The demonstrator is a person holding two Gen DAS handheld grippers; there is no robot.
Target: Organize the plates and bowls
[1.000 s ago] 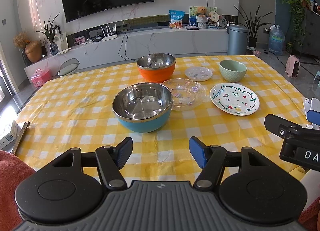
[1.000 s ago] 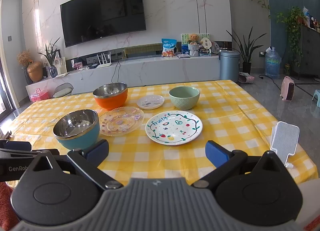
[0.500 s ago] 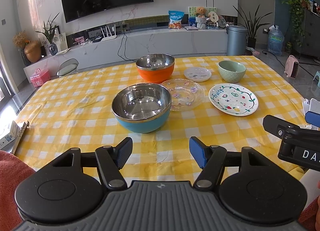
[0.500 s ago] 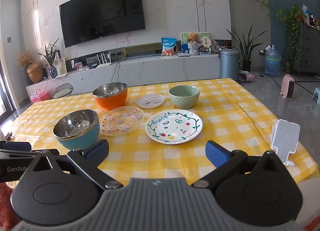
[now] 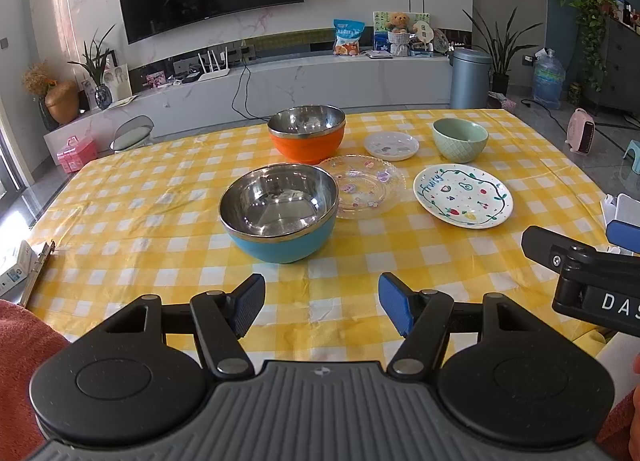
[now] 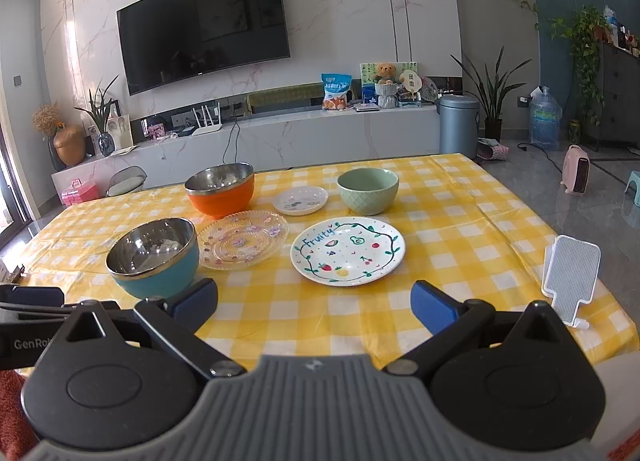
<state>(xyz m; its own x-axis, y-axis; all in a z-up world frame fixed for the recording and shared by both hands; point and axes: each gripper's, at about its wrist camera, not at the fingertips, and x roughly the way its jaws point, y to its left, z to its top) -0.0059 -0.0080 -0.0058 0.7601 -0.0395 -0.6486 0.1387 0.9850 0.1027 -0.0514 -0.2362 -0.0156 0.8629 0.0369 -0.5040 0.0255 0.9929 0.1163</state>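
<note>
Both grippers [image 5: 322,307] [image 6: 314,303] apart, empty | blue bowl [image 5: 280,217] nearest | white stand [image 6: 570,275] right

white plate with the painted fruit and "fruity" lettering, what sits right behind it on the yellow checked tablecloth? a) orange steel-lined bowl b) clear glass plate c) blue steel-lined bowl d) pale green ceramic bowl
d: the pale green ceramic bowl stands just beyond the white plate with painted fruit; in the right wrist view the other three all lie off to its left.

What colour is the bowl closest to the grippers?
The nearest bowl is teal blue outside, shiny steel inside; the left wrist view shows it best.
</note>
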